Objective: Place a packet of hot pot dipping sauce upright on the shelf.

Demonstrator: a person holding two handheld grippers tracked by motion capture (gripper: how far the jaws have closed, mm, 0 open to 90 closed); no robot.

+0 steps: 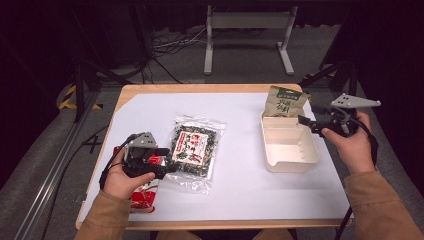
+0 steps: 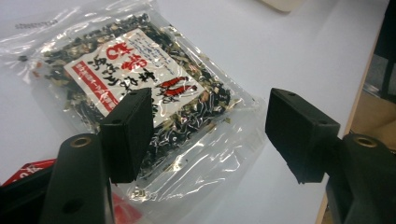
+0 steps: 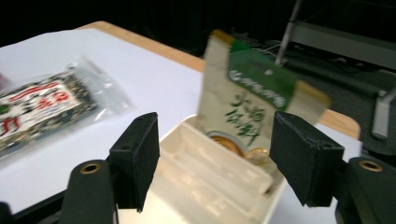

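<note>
Tan-green snack pouch (image 1: 285,101) stands upright in far end of cream tray (image 1: 292,156), right of centre frame. Right gripper (image 1: 303,121) just beside it at tray's right rim, jaws spread, empty. Clear seaweed packet (image 1: 194,148) centre-left; left gripper (image 1: 169,159) at its left edge, jaws apart, empty.

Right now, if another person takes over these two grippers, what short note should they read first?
Left gripper: open, holding nothing, jaws over the near edge of the clear seaweed bag.
Right gripper: open, holding nothing, beside the far end of the white tray.
Green-and-tan packet: standing upright in the tray's far end.
Red packet: on the table under the left hand.
Done: one packet in the tray.
Left, probably: seaweed bag and red packet.
</note>
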